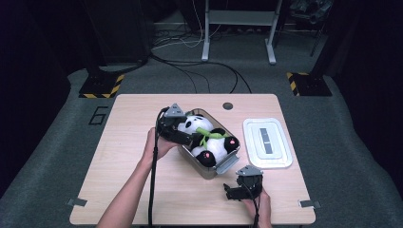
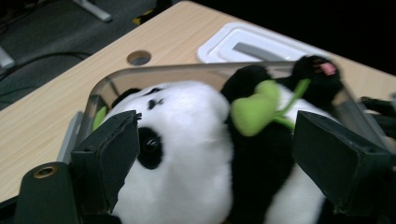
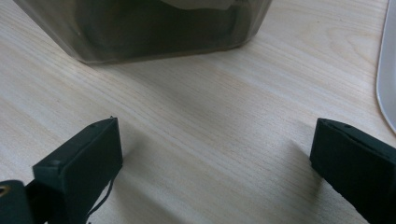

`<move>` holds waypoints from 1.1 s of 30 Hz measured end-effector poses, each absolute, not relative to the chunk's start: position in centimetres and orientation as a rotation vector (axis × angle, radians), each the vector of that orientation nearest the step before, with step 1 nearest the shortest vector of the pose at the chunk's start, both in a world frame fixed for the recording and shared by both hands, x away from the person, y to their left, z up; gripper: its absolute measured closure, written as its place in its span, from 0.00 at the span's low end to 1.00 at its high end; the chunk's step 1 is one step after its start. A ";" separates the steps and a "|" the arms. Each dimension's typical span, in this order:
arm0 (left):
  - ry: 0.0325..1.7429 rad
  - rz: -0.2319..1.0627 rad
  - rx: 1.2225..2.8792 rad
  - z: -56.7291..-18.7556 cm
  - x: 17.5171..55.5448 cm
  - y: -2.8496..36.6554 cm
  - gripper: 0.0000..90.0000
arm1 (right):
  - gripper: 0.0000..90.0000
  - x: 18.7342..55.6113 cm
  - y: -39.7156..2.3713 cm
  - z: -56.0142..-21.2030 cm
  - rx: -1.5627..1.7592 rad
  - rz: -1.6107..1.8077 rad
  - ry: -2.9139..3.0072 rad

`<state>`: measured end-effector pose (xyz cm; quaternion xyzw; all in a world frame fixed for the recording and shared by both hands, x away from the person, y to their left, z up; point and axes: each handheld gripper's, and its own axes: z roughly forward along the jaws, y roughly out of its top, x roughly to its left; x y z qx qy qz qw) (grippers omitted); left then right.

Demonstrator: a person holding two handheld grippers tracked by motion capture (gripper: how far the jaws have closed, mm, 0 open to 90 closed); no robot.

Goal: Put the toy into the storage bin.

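A black-and-white plush panda (image 1: pixel 204 137) with a green leaf lies inside a clear plastic box (image 1: pixel 228 164) at the middle of the table. My left gripper (image 1: pixel 187 137) reaches into the box from its left side. In the left gripper view its jaws stand wide around the panda (image 2: pixel 187 140), one pad against the head by the eye and the other against the body, so the left gripper (image 2: pixel 215 154) is shut on it. My right gripper (image 1: pixel 228 192) rests low near the table's front edge, in front of the box (image 3: pixel 140 32). The right gripper (image 3: pixel 215 154) is open over bare wood.
The box's white lid (image 1: pixel 267 142) lies flat to the right of the box, and its edge (image 3: pixel 387 70) is in the right gripper view. A round cable hole (image 1: pixel 227 105) sits near the table's far edge. Cables and stands cover the floor beyond.
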<state>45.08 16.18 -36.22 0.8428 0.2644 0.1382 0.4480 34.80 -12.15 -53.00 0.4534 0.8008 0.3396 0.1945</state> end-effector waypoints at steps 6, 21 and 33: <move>0.591 0.304 2.101 -36.2 43.4 15.1 0.16 | 0.02 34.8 -12.1 -53.0 1.271 0.952 2.245; 0.644 0.365 2.230 -39.9 43.0 12.7 0.17 | 0.02 34.8 -12.1 -53.0 1.274 0.952 2.245; 0.651 0.340 2.187 -38.9 43.7 12.8 0.17 | 0.02 34.8 -12.1 -53.0 1.273 0.952 2.245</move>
